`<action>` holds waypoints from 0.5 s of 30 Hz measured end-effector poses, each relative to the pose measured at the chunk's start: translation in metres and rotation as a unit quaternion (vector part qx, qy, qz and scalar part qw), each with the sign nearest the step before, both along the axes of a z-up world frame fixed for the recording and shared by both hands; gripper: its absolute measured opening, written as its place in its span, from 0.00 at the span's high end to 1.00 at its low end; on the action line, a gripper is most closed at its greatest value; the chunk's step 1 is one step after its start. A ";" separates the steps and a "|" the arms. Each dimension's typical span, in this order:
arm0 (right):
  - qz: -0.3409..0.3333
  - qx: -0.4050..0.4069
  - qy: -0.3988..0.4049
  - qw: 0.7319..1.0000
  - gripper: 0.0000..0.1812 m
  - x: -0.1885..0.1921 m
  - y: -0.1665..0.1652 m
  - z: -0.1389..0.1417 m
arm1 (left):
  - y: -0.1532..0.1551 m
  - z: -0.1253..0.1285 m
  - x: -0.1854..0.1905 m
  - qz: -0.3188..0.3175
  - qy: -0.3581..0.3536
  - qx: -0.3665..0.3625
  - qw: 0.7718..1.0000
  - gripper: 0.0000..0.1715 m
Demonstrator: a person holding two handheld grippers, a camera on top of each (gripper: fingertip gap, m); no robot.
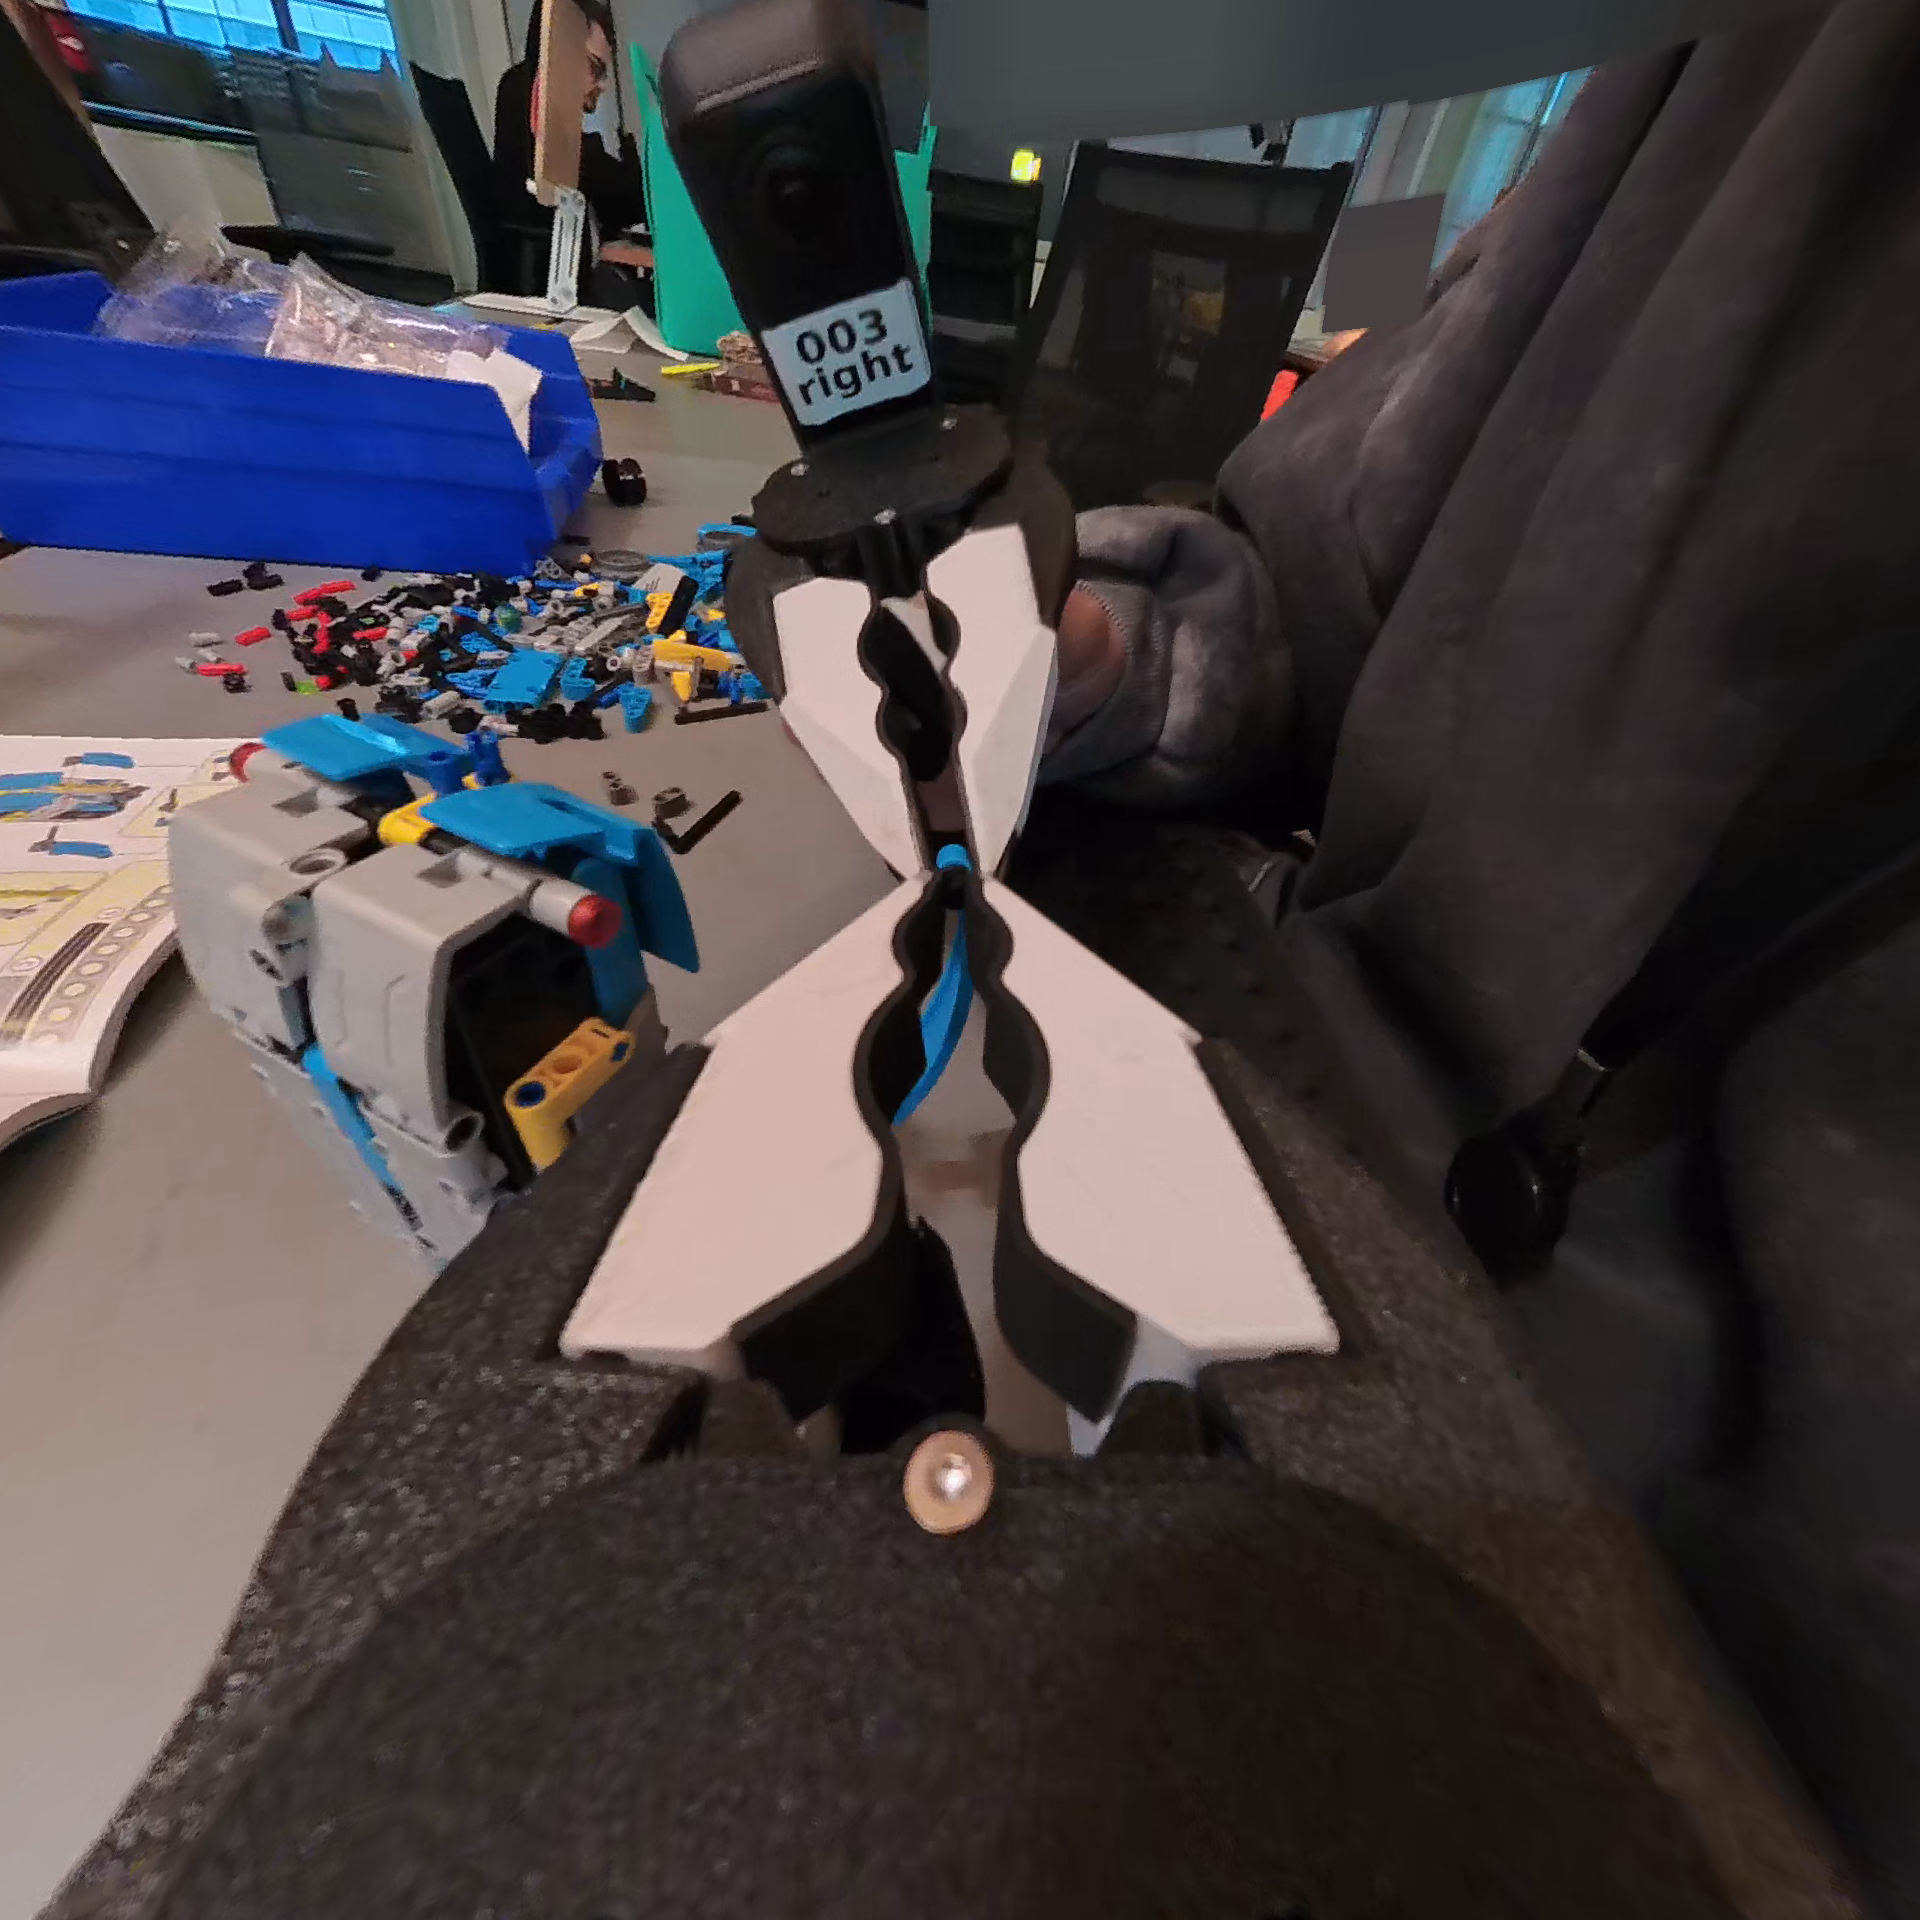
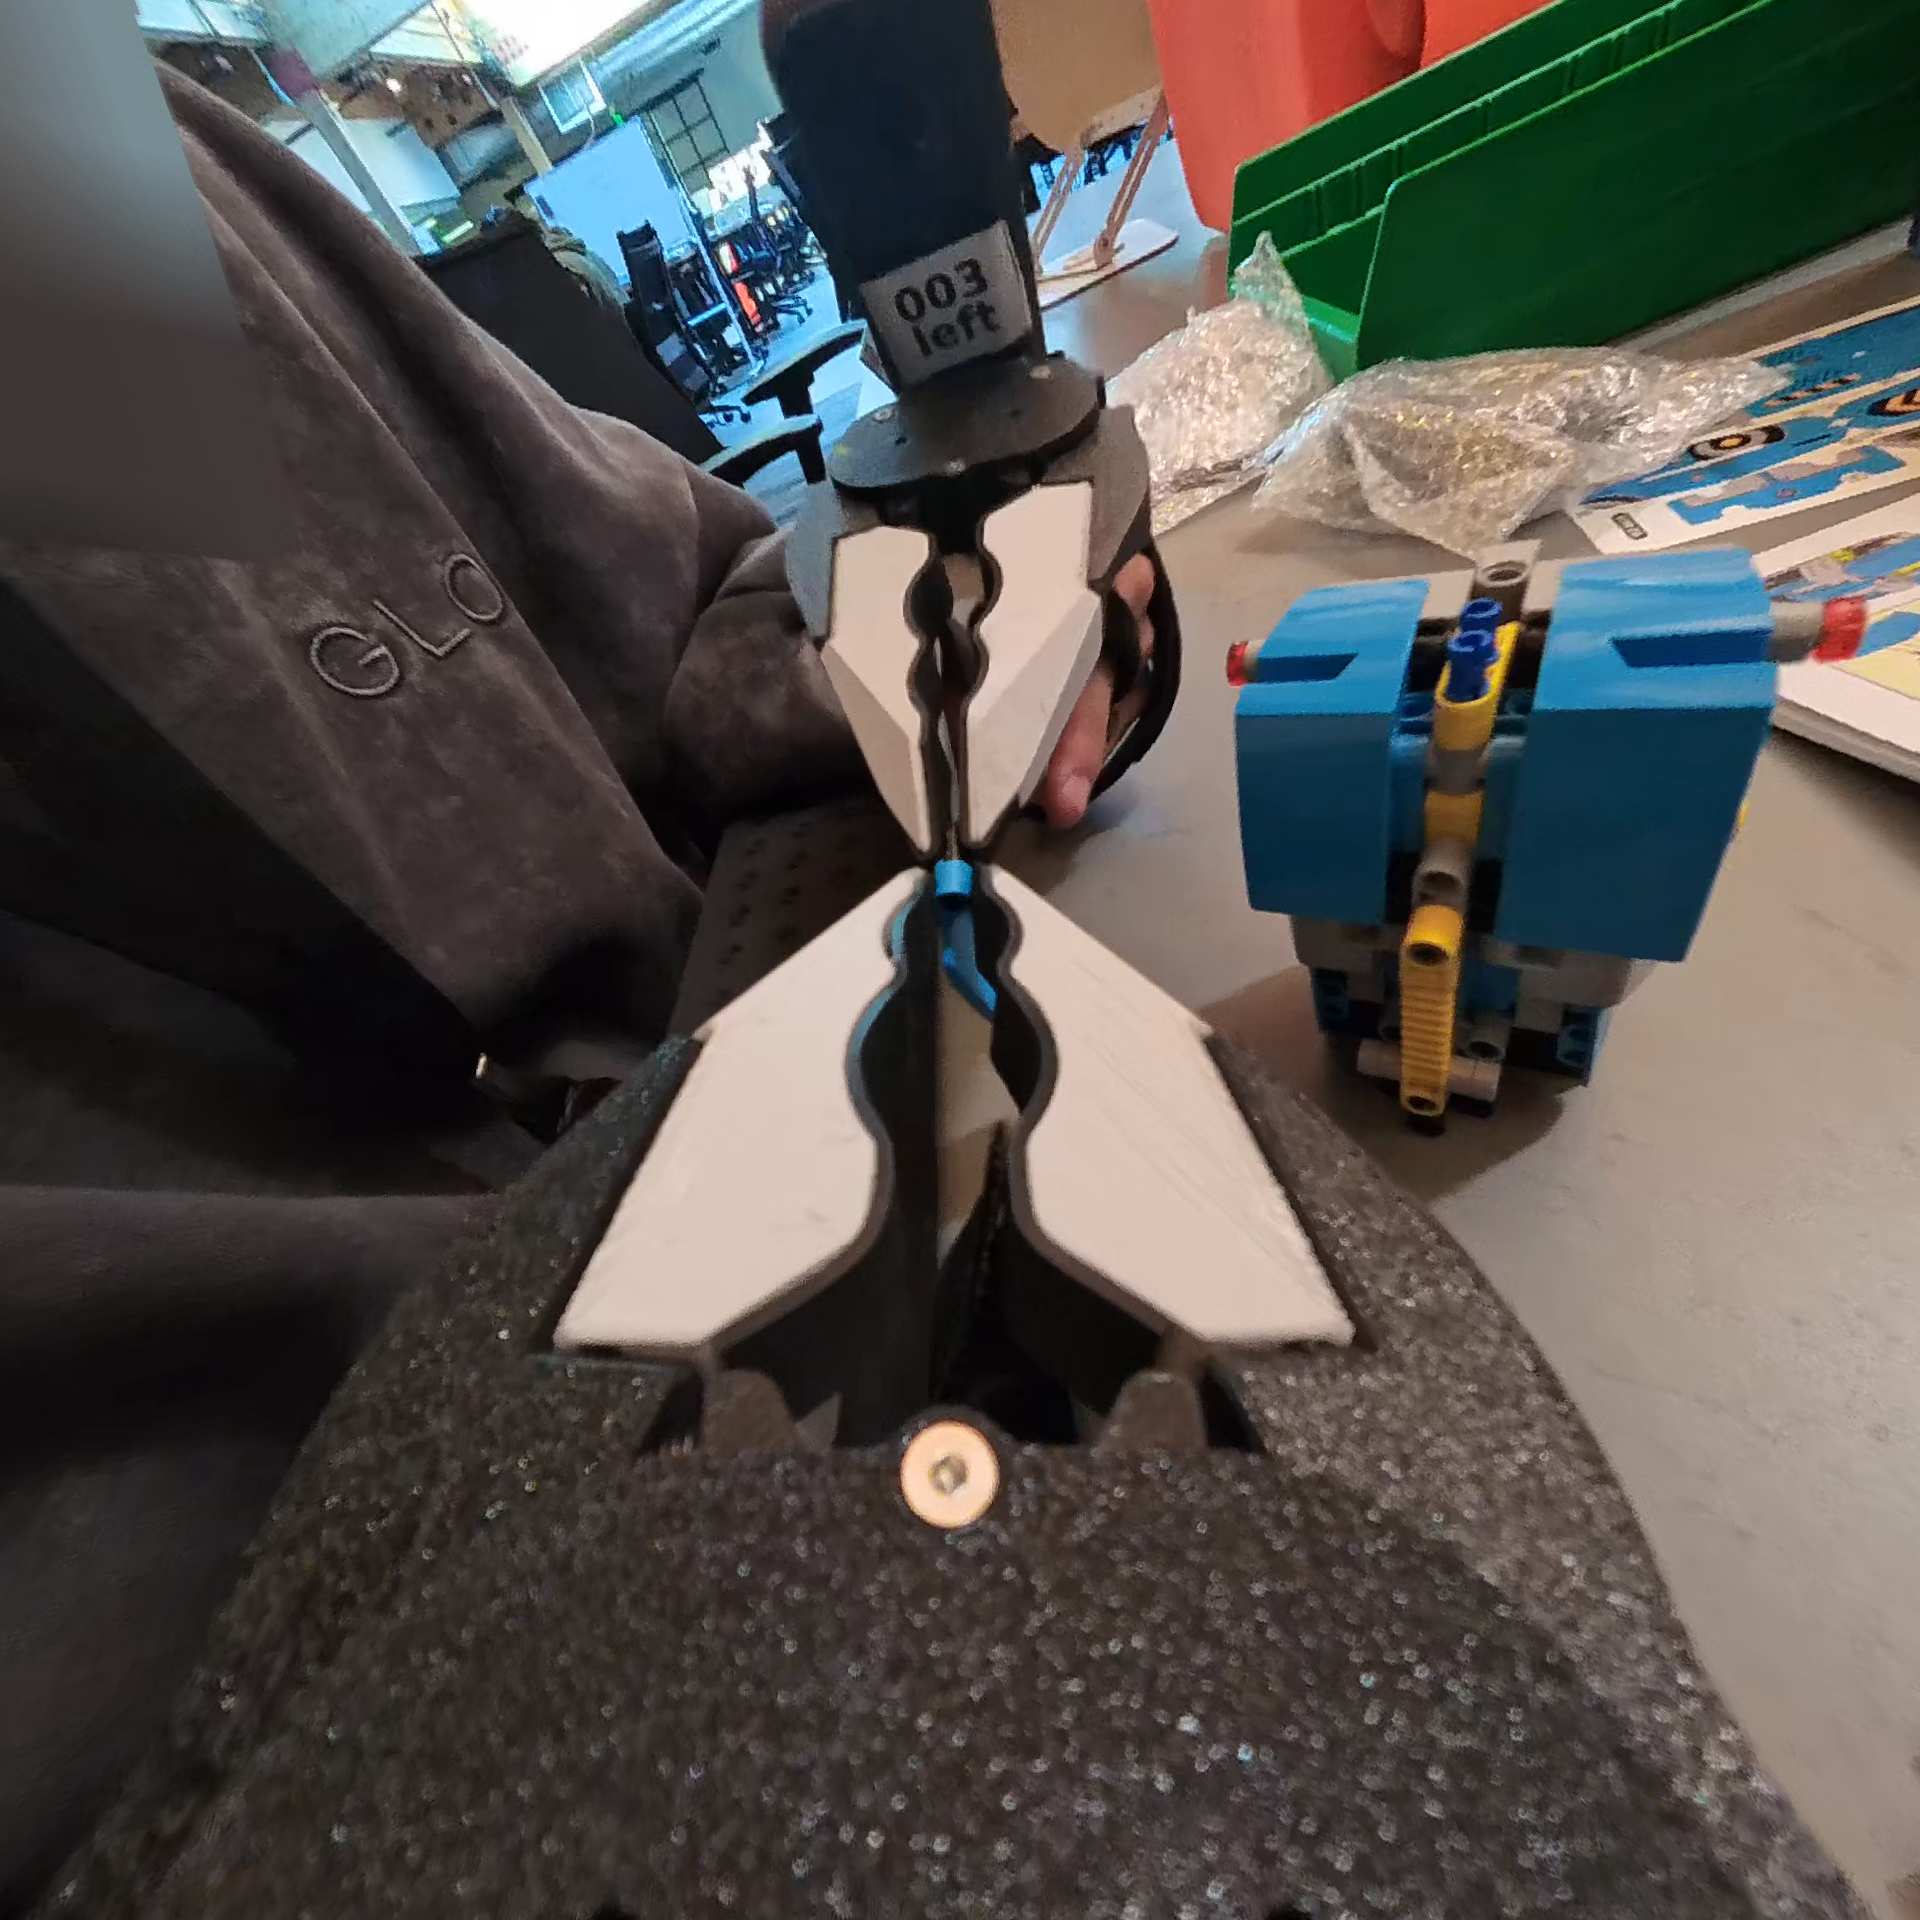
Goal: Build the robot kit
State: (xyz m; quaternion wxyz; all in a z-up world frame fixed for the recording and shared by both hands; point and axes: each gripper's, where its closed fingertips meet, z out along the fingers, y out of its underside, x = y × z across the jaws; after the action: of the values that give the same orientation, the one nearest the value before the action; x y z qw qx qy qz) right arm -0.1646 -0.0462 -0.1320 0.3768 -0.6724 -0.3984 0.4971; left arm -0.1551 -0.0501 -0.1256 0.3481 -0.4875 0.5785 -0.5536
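While the two grippers meet tip to tip above the near edge of the desk (image 2: 1714, 1299), the left gripper (image 1: 951, 883) points forward with its white fingers (image 1: 769, 1143) drawn almost together, pinching a thin blue curved brick piece (image 1: 951, 997) that runs down the narrow gap between their wavy black rubber pads. Facing it, the right gripper (image 2: 951, 878) has its own white fingers (image 2: 769, 1143) closed about the same blue piece (image 2: 961, 935), whose small round stud end sits right at the point where both pairs of tips touch. Each gripper body is rough, speckled black foam-like material with a single metal screw at the centre, and each carries a black camera post with a white sticker.

A person's dark grey sleeve (image 1: 1174, 644) and bare fingers (image 2: 1070, 769) wrap the handles behind the tips.

Beside the grippers on the smooth grey desk stands a blocky, partly built brick model (image 2: 1507, 800) of blue, grey and yellow parts with red-tipped pins, well apart from the held piece. Behind it lie a scatter of small loose bricks (image 1: 499, 655), a blue plastic bin (image 1: 281, 436), crinkled clear bags (image 2: 1475, 436), an open instruction booklet (image 1: 73, 883) and a green bin (image 2: 1610, 187).
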 end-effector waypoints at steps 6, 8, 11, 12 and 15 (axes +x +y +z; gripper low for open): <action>-0.002 0.001 0.002 1.000 0.97 0.001 0.001 0.000 | 0.002 -0.002 -0.002 0.000 0.003 0.007 1.000 0.98; -0.035 -0.004 0.044 0.998 0.97 0.023 0.013 0.012 | 0.024 0.006 -0.015 0.029 -0.015 -0.007 0.999 0.98; -0.066 -0.009 0.045 0.997 0.97 0.051 0.027 0.011 | 0.044 0.009 -0.027 0.059 -0.029 -0.029 0.997 0.98; -0.052 -0.005 0.044 0.998 0.97 0.042 0.023 0.011 | 0.038 0.008 -0.024 0.045 -0.027 -0.032 0.998 0.98; -0.029 0.005 0.009 1.000 0.96 0.024 0.014 -0.001 | 0.026 0.005 -0.020 0.023 -0.019 -0.031 0.999 0.98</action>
State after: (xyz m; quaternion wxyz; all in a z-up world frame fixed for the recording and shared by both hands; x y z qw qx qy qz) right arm -0.1409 -0.0321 -0.1326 0.3979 -0.6775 -0.3781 0.4897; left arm -0.1752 -0.0241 -0.1211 0.3561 -0.5008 0.5429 -0.5724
